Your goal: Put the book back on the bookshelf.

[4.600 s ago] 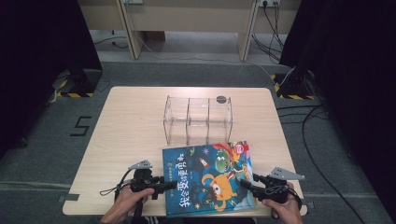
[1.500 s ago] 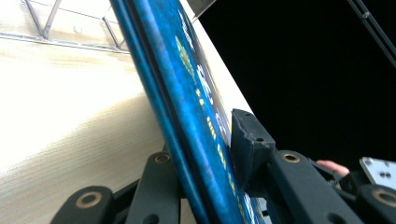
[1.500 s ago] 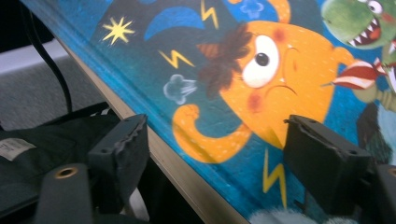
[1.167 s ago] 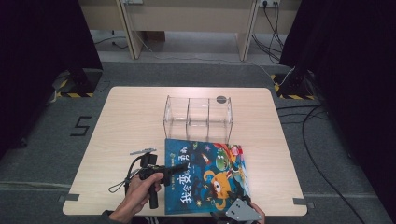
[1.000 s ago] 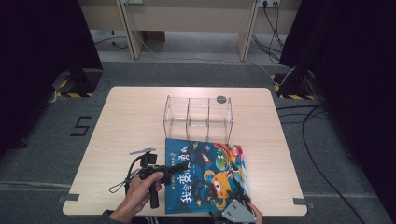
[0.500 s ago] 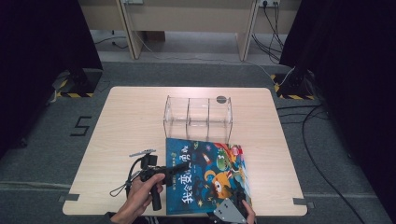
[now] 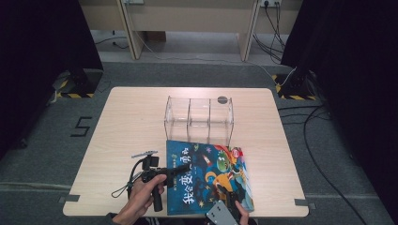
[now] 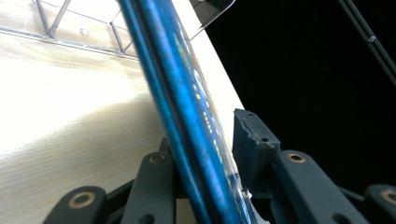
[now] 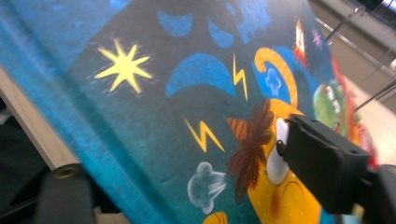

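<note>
A picture book point(image 7: 206, 176) with a blue cover lies at the table's front, just before a clear three-bay organiser point(image 7: 199, 119). My left gripper point(image 7: 180, 170) reaches in from the left and is shut on the book's left edge. In the left gripper view the blue edge point(image 8: 187, 107) runs between the jaws, which have just eased apart slightly. At the book's near edge my right gripper point(image 7: 230, 199) is open. One fingertip point(image 9: 327, 172) hovers over the cover point(image 9: 163, 93), the other sits below the edge. Its jaws have just been closing.
The wooden table point(image 7: 131, 122) has bare room to the left and right of the organiser. A small black disc point(image 7: 222, 99) sits by the organiser's back right corner. Dark curtains and floor cables surround the table.
My right gripper has slid a little left along the book's near edge. The left gripper keeps its hold in place. Since the oldest frame, both grippers have shifted from the book's two sides.
</note>
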`<action>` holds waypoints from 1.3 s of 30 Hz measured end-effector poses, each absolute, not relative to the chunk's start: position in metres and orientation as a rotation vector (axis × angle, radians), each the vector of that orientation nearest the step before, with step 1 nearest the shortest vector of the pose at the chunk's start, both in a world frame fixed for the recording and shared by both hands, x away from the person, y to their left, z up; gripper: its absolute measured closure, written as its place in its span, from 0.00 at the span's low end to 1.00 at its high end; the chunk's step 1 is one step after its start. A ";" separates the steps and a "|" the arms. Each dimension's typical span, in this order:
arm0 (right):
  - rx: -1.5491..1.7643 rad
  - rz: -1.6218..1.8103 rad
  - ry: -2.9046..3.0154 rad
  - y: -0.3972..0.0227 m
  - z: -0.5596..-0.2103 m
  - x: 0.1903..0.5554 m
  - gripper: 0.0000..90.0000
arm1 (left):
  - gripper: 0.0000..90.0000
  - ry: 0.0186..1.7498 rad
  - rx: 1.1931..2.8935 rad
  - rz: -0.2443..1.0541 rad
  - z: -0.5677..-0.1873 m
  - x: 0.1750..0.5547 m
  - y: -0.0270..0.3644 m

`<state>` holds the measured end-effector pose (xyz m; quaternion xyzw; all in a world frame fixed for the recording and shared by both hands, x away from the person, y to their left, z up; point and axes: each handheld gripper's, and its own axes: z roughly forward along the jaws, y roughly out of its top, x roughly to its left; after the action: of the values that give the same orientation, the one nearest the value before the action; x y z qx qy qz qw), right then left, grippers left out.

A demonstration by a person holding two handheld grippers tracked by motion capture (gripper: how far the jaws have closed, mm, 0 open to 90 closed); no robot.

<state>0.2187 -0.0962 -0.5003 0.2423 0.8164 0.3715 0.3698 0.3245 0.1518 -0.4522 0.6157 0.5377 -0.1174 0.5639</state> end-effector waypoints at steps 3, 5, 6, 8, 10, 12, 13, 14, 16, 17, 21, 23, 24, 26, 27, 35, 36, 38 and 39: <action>0.588 0.920 2.083 -0.093 -0.499 0.213 0.42 | 0.70 1.287 1.460 -0.287 -0.455 0.326 0.153; 0.586 0.919 2.082 -0.092 -0.500 0.211 0.47 | 0.66 1.302 1.463 -0.307 -0.457 0.328 0.154; 0.582 0.916 2.083 -0.092 -0.499 0.210 0.49 | 0.64 1.307 1.465 -0.321 -0.458 0.329 0.154; 0.574 0.909 2.078 -0.092 -0.500 0.209 0.51 | 0.62 1.297 1.466 -0.330 -0.459 0.329 0.154; 0.571 0.907 2.072 -0.092 -0.499 0.207 0.52 | 0.59 1.280 1.472 -0.340 -0.457 0.329 0.154; 0.572 0.905 2.065 -0.093 -0.498 0.206 0.55 | 0.55 1.263 1.469 -0.354 -0.455 0.329 0.155; 0.570 0.904 2.063 -0.093 -0.497 0.205 0.55 | 0.53 1.247 1.474 -0.360 -0.454 0.328 0.156; 0.577 0.917 2.056 -0.095 -0.496 0.205 0.56 | 0.50 1.238 1.481 -0.364 -0.453 0.328 0.157; 0.582 0.937 2.038 -0.099 -0.493 0.204 0.59 | 0.45 1.221 1.495 -0.366 -0.451 0.328 0.160; 0.582 0.949 2.026 -0.101 -0.490 0.203 0.61 | 0.42 1.210 1.522 -0.368 -0.450 0.328 0.161; 0.622 1.018 1.962 -0.113 -0.477 0.202 0.68 | 0.41 1.170 1.535 -0.407 -0.455 0.327 0.163; 0.643 1.053 1.938 -0.120 -0.472 0.203 0.69 | 0.37 1.140 1.561 -0.424 -0.454 0.327 0.164; 0.652 1.065 1.937 -0.124 -0.470 0.203 0.69 | 0.37 1.130 1.561 -0.412 -0.453 0.326 0.165; 0.667 1.081 1.930 -0.126 -0.470 0.204 0.69 | 0.37 1.112 1.543 -0.405 -0.450 0.326 0.168; 0.676 1.092 1.927 -0.127 -0.469 0.204 0.69 | 0.37 1.111 1.537 -0.405 -0.450 0.326 0.170; 0.709 1.134 1.928 -0.135 -0.463 0.208 0.69 | 0.34 1.071 1.502 -0.364 -0.444 0.323 0.188; 0.715 1.138 1.927 -0.137 -0.463 0.209 0.69 | 0.34 1.067 1.495 -0.361 -0.442 0.322 0.190; 0.724 1.144 1.919 -0.142 -0.462 0.212 0.69 | 0.33 1.056 1.472 -0.357 -0.441 0.322 0.194; 0.731 1.154 1.919 -0.144 -0.461 0.213 0.69 | 0.33 1.051 1.469 -0.356 -0.441 0.322 0.196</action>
<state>0.2127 -0.1440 -0.4611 0.2865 0.7525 0.4526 0.3832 0.3218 0.1960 -0.4408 0.6349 0.4545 -0.1539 0.6055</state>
